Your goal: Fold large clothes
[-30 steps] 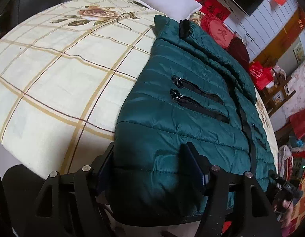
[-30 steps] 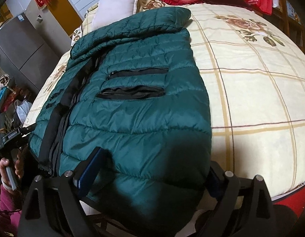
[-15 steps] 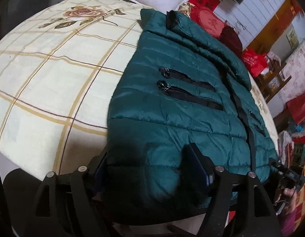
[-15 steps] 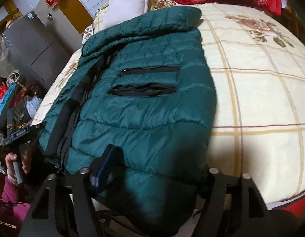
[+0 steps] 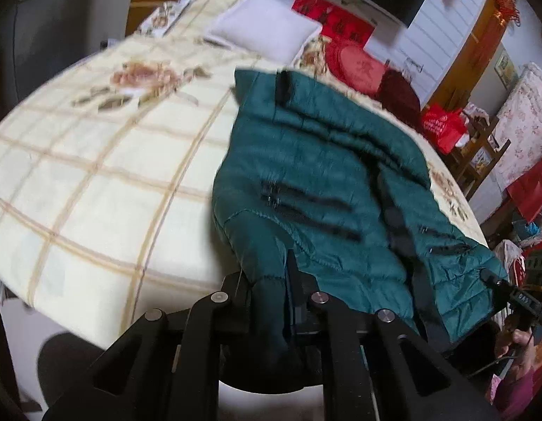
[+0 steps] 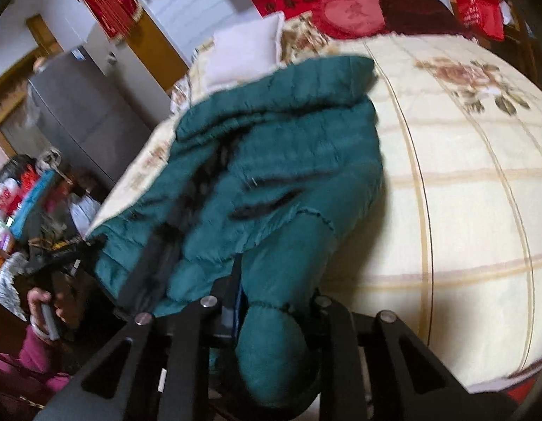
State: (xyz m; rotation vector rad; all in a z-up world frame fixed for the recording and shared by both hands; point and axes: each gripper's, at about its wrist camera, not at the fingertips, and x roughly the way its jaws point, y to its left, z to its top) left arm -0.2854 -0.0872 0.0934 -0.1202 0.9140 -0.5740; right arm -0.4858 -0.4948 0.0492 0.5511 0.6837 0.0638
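Observation:
A dark green quilted puffer jacket (image 5: 327, 161) lies on a cream checked bedspread (image 5: 95, 175), collar toward the pillows, black zip pockets facing up. It also shows in the right wrist view (image 6: 288, 161). My left gripper (image 5: 265, 280) is shut on the jacket's near hem corner and lifts it off the bed. My right gripper (image 6: 274, 298) is shut on the other near hem corner, bunched between its fingers. Both views are blurred by motion.
A white pillow (image 5: 264, 31) and red cushions (image 5: 355, 66) lie at the head of the bed. A grey cabinet (image 6: 78, 115) stands beside the bed. Red bags and clutter (image 5: 443, 126) fill the floor on one side. The bedspread beside the jacket is bare.
Both grippers were open around the jacket's hem; now both have shut on it and lifted it. The hem has bunched up and the cameras have tilted upward.

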